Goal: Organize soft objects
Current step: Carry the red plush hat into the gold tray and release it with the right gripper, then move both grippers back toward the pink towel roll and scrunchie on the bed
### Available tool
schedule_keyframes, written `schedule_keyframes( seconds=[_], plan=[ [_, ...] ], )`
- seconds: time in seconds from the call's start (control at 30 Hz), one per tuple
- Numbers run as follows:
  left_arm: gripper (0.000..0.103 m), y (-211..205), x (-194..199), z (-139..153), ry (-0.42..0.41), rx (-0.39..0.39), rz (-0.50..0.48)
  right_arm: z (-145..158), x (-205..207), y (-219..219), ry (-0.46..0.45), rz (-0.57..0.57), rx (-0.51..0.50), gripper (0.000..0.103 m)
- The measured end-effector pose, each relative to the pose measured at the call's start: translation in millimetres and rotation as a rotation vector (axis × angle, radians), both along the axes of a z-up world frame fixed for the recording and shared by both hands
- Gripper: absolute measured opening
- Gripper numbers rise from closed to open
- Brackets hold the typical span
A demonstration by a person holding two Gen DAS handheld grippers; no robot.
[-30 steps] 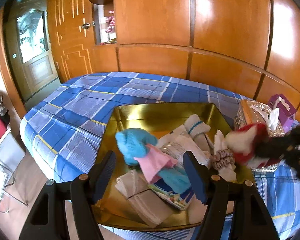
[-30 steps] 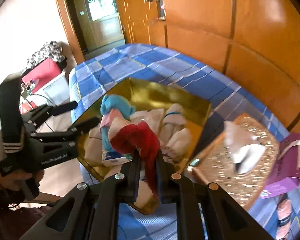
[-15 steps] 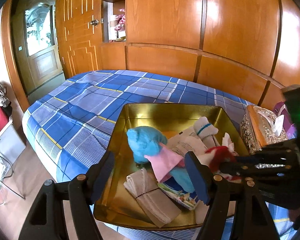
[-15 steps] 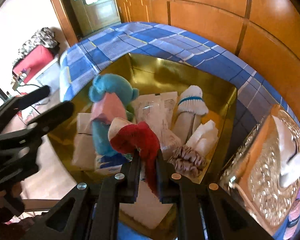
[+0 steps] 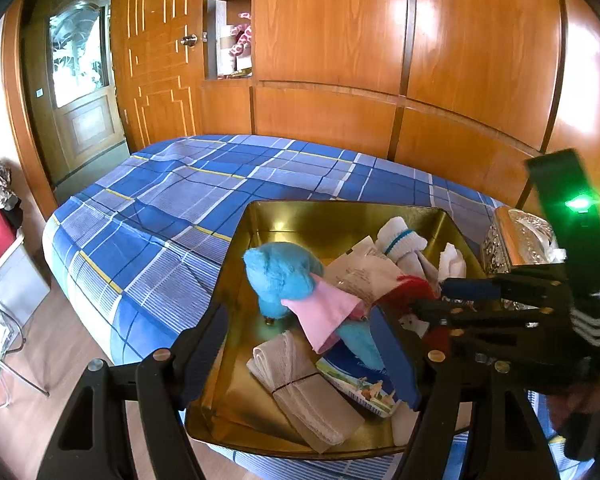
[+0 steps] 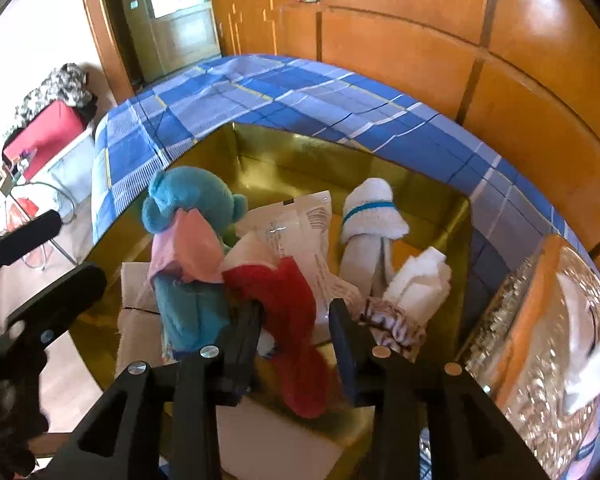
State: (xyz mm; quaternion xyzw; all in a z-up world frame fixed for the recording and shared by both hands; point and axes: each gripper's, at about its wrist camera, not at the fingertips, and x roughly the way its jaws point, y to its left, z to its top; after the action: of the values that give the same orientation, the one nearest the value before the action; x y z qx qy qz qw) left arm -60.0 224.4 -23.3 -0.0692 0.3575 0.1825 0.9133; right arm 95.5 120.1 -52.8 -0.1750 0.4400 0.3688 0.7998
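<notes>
Right gripper (image 6: 296, 316) newly parted around red sock (image 6: 288, 300) (over gold tray (image 5: 340, 216)); left gripper (image 5: 300, 348) wide open.

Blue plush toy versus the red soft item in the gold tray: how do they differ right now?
The blue plush toy stands upright; the red soft item slumps. A pink cloth drapes over the plush toy; the red item is uncovered. The red item lies between the fingers of the open right tool; the plush toy sits beside them. Both are inside the gold tray.
</notes>
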Motion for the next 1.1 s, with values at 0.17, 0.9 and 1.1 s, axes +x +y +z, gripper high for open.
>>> schedule_keyframes(
  seconds=[0.17,0.9,1.1],
  plan=[
    [0.074,-2,-1,3,-0.008,0.002,-0.005,14,-6,-21,-0.035,-0.051,0.043,0.039],
    [0.074,-51,5,27,-0.044,0.081,-0.166,62,-39,-162,-0.223,-0.301,0.137,0.04],
    [0.074,-77,12,36,-0.058,0.12,-0.249,43,-37,-233,-0.19,-0.468,0.083,0.04]
  ],
)
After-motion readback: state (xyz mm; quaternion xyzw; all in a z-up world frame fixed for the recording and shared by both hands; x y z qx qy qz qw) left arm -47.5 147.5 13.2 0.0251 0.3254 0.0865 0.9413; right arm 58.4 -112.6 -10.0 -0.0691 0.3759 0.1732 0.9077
